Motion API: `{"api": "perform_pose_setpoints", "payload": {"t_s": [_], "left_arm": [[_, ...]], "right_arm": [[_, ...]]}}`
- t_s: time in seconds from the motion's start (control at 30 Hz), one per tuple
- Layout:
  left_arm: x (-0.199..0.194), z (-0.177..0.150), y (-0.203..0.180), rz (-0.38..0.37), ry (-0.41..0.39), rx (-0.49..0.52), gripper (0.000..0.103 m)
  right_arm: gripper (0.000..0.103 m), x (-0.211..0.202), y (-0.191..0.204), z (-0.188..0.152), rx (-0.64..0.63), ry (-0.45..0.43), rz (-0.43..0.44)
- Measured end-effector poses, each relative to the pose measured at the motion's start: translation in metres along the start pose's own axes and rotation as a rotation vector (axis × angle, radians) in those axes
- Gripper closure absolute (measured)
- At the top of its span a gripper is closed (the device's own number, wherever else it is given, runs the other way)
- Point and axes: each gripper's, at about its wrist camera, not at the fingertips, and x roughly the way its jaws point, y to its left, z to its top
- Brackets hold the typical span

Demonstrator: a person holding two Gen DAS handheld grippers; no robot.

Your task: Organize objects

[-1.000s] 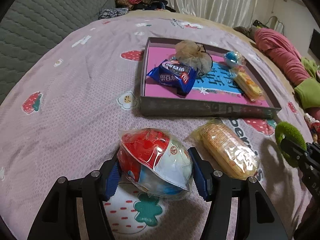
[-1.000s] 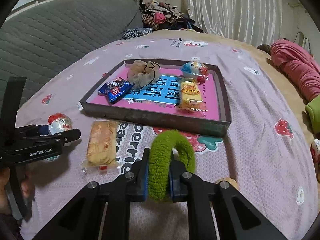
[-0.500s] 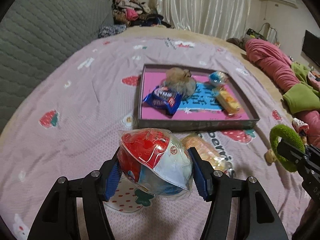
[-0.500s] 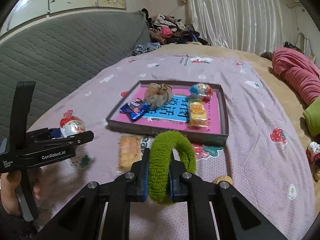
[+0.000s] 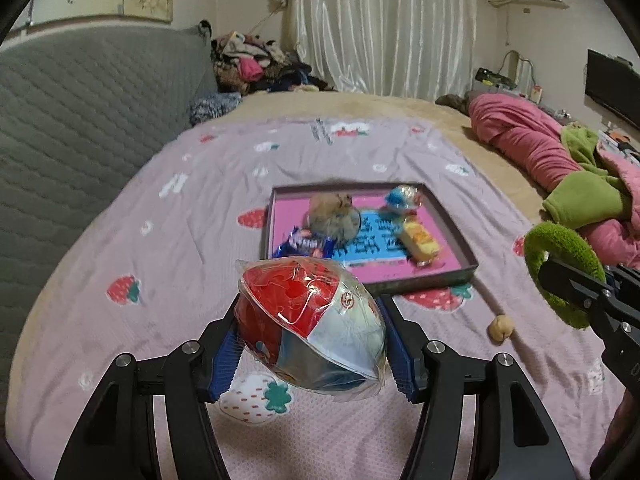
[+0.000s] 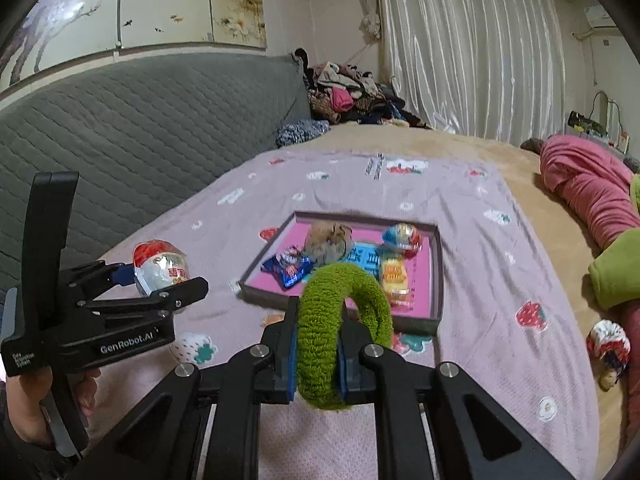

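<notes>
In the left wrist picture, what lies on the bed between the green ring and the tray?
In the left wrist view, one small tan ball lies on the bedspread between the green ring and the tray; otherwise only bedspread.

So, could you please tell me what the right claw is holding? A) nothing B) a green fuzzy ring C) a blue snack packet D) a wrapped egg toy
B: the right claw is shut on the green ring, held up above the bedspread.
</notes>
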Motion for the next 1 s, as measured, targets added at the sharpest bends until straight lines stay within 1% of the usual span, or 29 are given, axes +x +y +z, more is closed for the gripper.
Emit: {"api": "perform_pose_setpoints", "payload": {"t_s": [0.27, 0.47, 0.53, 0.8, 1.0], "left_arm": [[-0.027, 0.027, -0.008, 0.009, -0.056, 0.035, 0.039], [-0.036, 0.045, -0.011, 0.007, -0.089, 0.056, 0.039], [-0.038, 0.051, -0.012, 0.016, -0.104, 0.071, 0.039], [-0.031, 0.074, -0.016, 0.019, -0.130, 0.091, 0.039], [-0.016, 0.090, -0.020, 0.013, -0.142, 0.100, 0.038]], "right_arm": [[0.088, -0.018, 0.003, 0.029, -0.004, -0.045, -0.014], [0.088, -0.022, 0.005, 0.049, -0.024, -0.077, -0.019], [0.088, -0.020, 0.005, 0.055, -0.033, -0.081, -0.026], [0.088, -0.009, -0.001, 0.073, -0.034, -0.091, -0.038], [0.088, 0.003, -0.006, 0.084, -0.042, -0.097, -0.047]]}}
